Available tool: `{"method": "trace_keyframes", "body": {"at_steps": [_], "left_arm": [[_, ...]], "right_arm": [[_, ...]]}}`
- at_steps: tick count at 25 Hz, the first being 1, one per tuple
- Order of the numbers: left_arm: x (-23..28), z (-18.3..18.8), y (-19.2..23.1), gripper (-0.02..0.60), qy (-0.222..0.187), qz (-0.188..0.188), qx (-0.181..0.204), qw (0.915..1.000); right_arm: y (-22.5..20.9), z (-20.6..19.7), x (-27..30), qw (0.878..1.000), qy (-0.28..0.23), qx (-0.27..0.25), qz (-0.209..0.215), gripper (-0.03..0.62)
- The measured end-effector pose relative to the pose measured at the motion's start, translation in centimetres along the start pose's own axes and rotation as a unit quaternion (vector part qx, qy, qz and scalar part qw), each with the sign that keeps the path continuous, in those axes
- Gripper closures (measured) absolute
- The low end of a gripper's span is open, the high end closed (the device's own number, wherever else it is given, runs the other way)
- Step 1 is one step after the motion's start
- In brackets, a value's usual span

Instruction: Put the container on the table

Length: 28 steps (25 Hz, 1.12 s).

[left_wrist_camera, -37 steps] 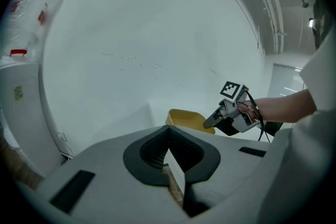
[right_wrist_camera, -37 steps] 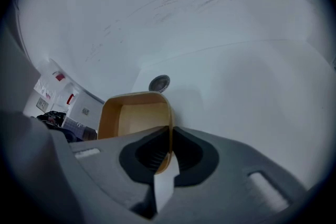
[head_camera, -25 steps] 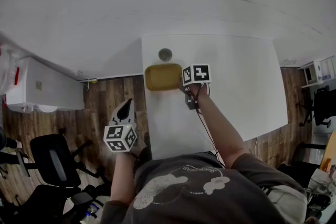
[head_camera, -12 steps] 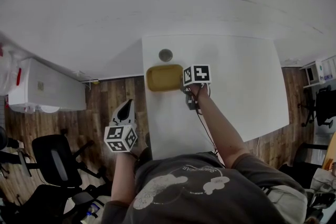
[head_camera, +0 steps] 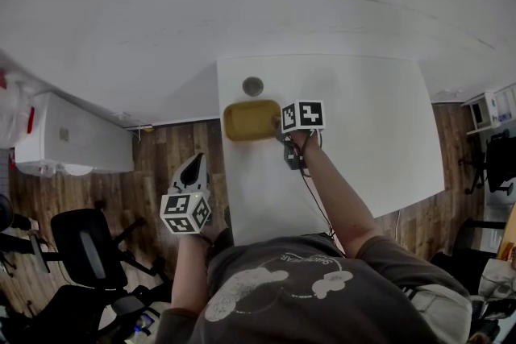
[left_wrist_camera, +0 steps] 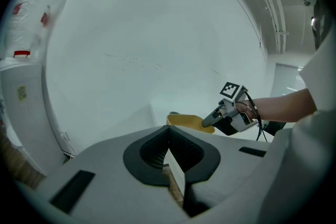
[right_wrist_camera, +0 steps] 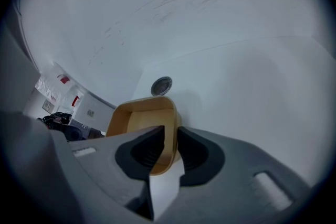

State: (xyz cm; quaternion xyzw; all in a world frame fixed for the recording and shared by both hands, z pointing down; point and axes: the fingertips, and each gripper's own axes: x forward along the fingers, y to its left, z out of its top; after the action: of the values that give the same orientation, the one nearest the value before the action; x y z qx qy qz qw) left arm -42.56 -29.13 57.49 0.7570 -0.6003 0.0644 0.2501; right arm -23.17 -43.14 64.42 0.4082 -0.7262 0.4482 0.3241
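Note:
A yellow rectangular container (head_camera: 250, 119) is at the left part of the white table (head_camera: 363, 133), seen also in the right gripper view (right_wrist_camera: 139, 118) and the left gripper view (left_wrist_camera: 189, 121). My right gripper (head_camera: 277, 124) is shut on the container's right wall, and that wall stands between the two jaws (right_wrist_camera: 169, 136). Whether the container's base touches the tabletop I cannot tell. My left gripper (head_camera: 193, 163) hangs off the table's left side over the wooden floor, shut with nothing in it (left_wrist_camera: 169, 132).
A small round grey object (head_camera: 253, 84) lies on the table just beyond the container (right_wrist_camera: 161, 86). A white cabinet (head_camera: 68, 142) stands at the left by the wall. Black office chairs (head_camera: 85, 254) are on the wooden floor at lower left.

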Motion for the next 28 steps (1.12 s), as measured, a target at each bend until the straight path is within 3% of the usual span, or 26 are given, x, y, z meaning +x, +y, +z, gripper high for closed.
{"method": "trace_keyframes", "body": {"at_steps": [17, 28], "left_arm": [[-0.7, 1.2, -2.4, 0.581, -0.016, 0.004, 0.01, 0.9998], [0.0, 1.5, -6.6, 0.58, -0.018, -0.004, 0.023, 0.9996]], "right_arm": [[-0.4, 0.5, -3.5, 0.998, -0.051, 0.01, 0.032, 0.514], [0.4, 0.1, -6.6, 0.989, -0.097, -0.035, 0.104, 0.526]]}}
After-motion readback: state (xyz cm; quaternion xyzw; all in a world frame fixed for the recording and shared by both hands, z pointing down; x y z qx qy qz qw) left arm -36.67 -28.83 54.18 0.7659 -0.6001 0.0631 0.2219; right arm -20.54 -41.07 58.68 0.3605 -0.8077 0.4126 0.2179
